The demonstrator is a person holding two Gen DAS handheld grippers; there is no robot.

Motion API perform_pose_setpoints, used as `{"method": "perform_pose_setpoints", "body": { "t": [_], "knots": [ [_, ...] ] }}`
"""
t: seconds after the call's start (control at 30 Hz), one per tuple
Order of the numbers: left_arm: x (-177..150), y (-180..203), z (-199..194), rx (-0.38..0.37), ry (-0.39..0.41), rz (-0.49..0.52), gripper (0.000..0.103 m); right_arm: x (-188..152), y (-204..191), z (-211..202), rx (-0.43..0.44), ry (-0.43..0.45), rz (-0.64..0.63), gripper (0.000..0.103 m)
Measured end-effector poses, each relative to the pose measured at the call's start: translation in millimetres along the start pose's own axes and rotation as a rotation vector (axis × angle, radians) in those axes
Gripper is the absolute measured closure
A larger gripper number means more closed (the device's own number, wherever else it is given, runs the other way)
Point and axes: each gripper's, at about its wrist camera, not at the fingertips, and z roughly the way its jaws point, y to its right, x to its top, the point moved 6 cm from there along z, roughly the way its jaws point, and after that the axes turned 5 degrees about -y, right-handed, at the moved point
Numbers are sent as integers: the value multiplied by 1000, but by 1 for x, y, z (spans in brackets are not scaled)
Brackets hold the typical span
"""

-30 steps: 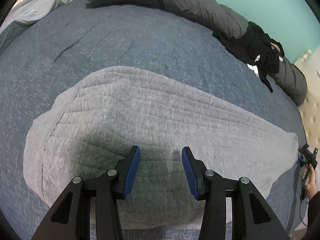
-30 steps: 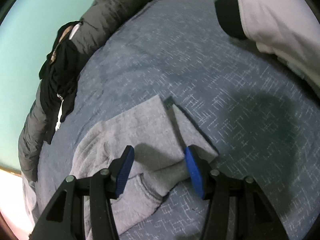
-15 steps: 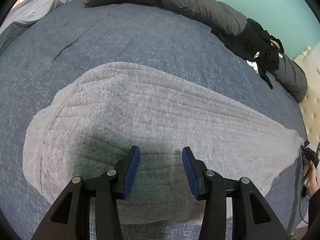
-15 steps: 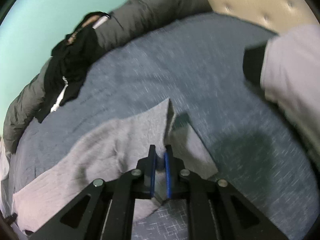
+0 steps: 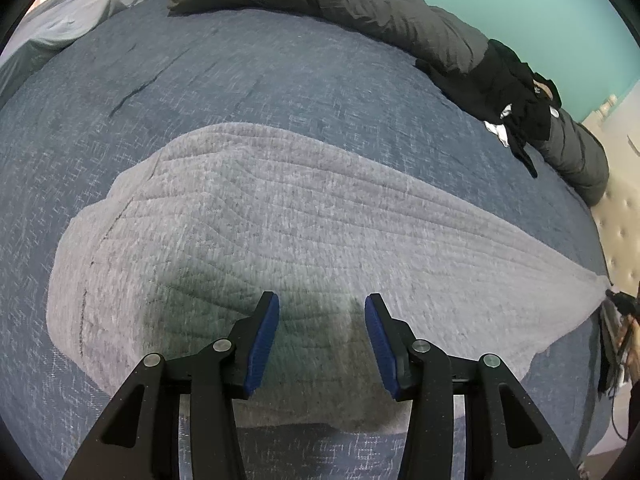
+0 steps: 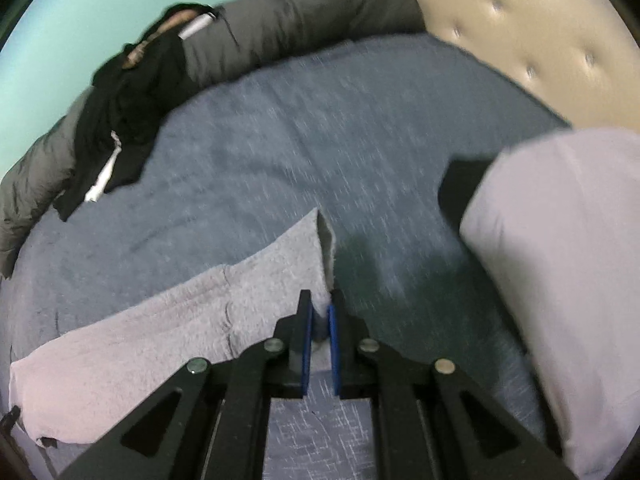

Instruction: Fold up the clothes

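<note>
1. The grey garment (image 5: 304,236) lies spread across the middle of the blue bed cover (image 5: 248,72), filling the centre of my left view; in my right view it runs from the lower left of the frame up to the centre, where one end of it (image 6: 296,256) is lifted off the cover
2. It looks to me like soft, limp knit: light, not slippery, nothing fragile about it, but it will sag and drag wherever it is not held, so I judge corners and hems to be the places to take hold, not the flat middle
3. My right claw (image 6: 318,320) has just been closing and now pinches that raised end between its blue pads (image 6: 306,344), the cloth visibly trapped in the narrow gap
4. My left claw (image 5: 322,340) stands partly open above the near edge of the garment at the bottom centre of its frame, with nothing between its pads, which press on nothing
5. Outward from there: a dark grey rolled duvet (image 5: 360,4) lies along the upper edge of the bed with black clothing (image 5: 508,92) heaped on it at upper right, a pale pillow (image 6: 560,264) sits at the right of my right view, and a tufted headboard (image 6: 532,28) fills its upper right
</note>
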Motion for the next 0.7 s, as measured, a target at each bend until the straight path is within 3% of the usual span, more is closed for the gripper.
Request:
{"method": "perform_pose_setpoints", "body": {
  "t": [0.17, 0.33, 0.4, 0.5, 0.6, 0.7],
  "knots": [
    [2, -3, -3, 10, -1, 4, 54, -17, 15, 32, 4, -42, 75, 94],
    [3, -6, -4, 7, 3, -3, 54, -22, 31, 22, -14, 48, 170, 67],
    [1, -7, -5, -1, 8, -13, 54, -26, 31, 14, 27, 82, 178, 61],
    [-3, -10, -9, -14, 15, -34, 54, -37, 22, 20, 144, 49, 215, 60],
    [-7, -16, -18, -21, 29, -60, 54, -48, 13, 33, 230, 1, 265, 48],
    [-8, -24, -31, -15, 47, -74, 54, -51, 12, 38, 285, 8, 331, 48]
  ]
}}
